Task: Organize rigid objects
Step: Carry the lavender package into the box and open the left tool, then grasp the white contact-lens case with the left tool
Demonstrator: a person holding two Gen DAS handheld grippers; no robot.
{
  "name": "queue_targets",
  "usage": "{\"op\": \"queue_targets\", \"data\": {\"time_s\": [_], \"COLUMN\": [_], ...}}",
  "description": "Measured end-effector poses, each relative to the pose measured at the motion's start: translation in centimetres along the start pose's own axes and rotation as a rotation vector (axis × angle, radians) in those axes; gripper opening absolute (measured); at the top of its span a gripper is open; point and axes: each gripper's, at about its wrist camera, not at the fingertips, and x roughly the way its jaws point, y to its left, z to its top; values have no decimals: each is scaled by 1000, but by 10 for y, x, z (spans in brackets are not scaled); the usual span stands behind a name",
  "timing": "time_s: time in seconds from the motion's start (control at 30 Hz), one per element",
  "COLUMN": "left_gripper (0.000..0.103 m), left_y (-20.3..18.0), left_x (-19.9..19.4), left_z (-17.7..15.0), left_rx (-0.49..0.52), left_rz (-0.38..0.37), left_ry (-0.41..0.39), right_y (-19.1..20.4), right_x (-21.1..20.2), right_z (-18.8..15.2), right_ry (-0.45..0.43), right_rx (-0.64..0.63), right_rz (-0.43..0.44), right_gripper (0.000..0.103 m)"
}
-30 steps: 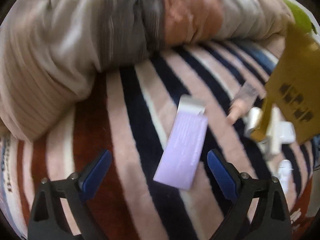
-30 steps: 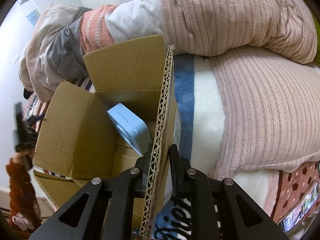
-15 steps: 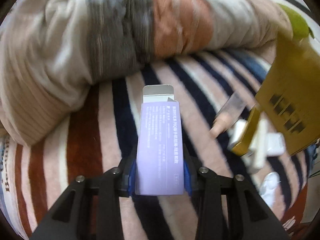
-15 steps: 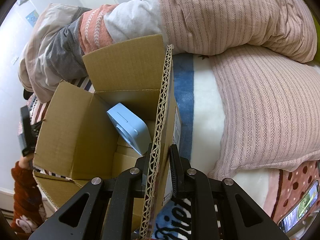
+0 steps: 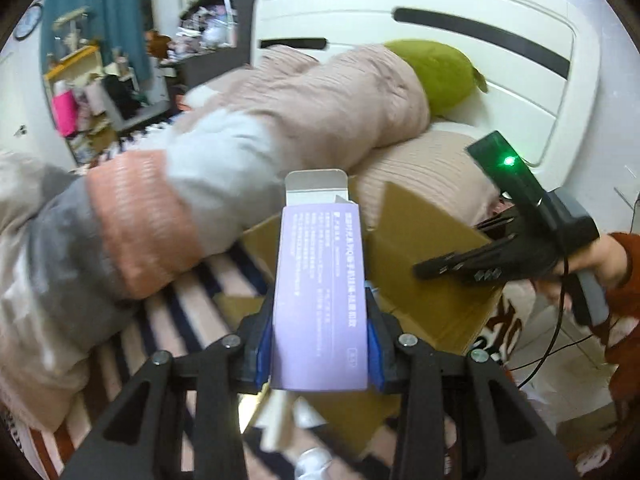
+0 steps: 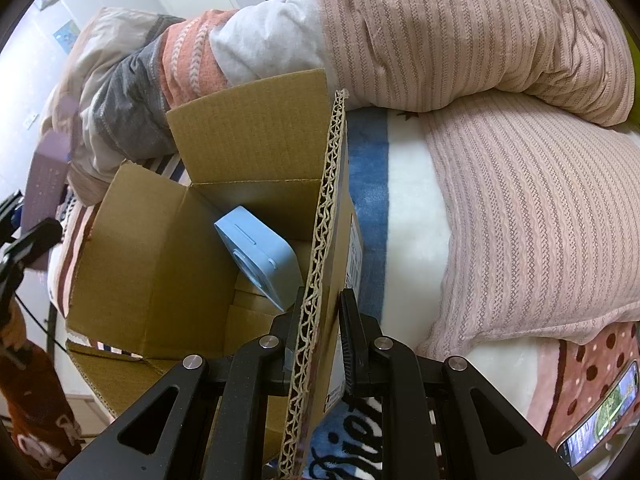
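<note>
1. Left hand-held gripper (image 5: 320,344): blue pads pinching a lilac carton (image 5: 320,300), held upright off the bed, silver top flap open.
2. Right hand-held gripper (image 6: 320,340): pressed together on the raised side flap (image 6: 324,240) of a cardboard box (image 6: 148,256), corrugated edge running up between the fingers.
3. Inside the box: a pale blue flat case (image 6: 260,256) leaning tilted against the inner wall by the gripped flap; floor beside it partly bare.
4. Seen from the left wrist: box (image 5: 424,268) directly behind and below the lilac carton, its near flap (image 5: 352,408) lying under the gripper fingers.
5. Seen from the left wrist: right hand-held gripper (image 5: 456,268) reaching in from the right at the box's far rim, green light on its body, held by a hand (image 5: 600,256) in a rust-red sleeve.
6. Around: bunched knitted blanket (image 5: 120,220) in grey, coral and pale bands crowding the box's left side; pink ribbed duvet (image 6: 520,200) along the other side; green cushion (image 5: 436,72) by the white headboard (image 5: 440,12).
7. Below the left gripper: small white items (image 5: 308,460) on the striped bedcover (image 5: 192,304), blurred.
8. Box opening facing up and unobstructed from above; back flap (image 6: 248,128) upright, left flap (image 6: 100,352) folded outward.
9. Phone (image 6: 600,420) at the bed's edge, lower right in the right wrist view, well apart from the box.
</note>
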Motion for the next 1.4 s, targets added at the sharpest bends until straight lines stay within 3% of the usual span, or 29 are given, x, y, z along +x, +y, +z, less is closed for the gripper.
{"op": "queue_targets", "data": {"time_s": [0.17, 0.23, 0.3, 0.37, 0.5, 0.67, 0.8, 1.07, 1.17, 1.3, 1.33, 1.37, 1.4], "left_gripper": [35, 42, 75, 85, 85, 86, 86, 86, 83, 67, 61, 42, 29], "left_y": [-16, -23, -22, -16, 8, 38, 54, 47, 32, 16, 15, 14, 15], "left_x": [44, 48, 44, 32, -1, -43, -44, -1, 19, 42, 49, 55, 60], "left_z": [11, 10, 9, 5, -10, -54, -106, -194, -210, -214, -214, -214, -214], "left_rx": [12, 14, 6, -6, -34, -79, -88, -144, -135, -107, -108, -114, -132], "left_rz": [-22, -10, -1, 16, 50, 148, 187, 107, 58, 50, 70, 73, 53], "left_ry": [117, 127, 107, 69, -5, -76, -34, 71, 103, 145, 159, 172, 186], "right_y": [0, 0, 0, 1, 1, 1, 2, 2, 2, 1, 1, 1, 1], "right_x": [0, 0, 1, 1, 1, 2, 3, 4, 4, 4, 4, 4, 4], "right_z": [0, 0, 0, 0, 0, -1, -1, -2, -2, -2, -2, -2, -2], "right_ry": [0, 0, 3, 4, 5, 8, 9, 9, 10, 12, 12, 12, 13], "right_rx": [-4, -4, -4, -5, -5, -6, -11, -11, -11, -12, -12, -12, -13], "right_rz": [0, 0, 2, -1, -2, -2, -7, -10, -10, -12, -12, -12, -12], "right_gripper": [11, 11, 11, 11, 11, 11, 11, 11, 11, 11, 11, 11, 11]}}
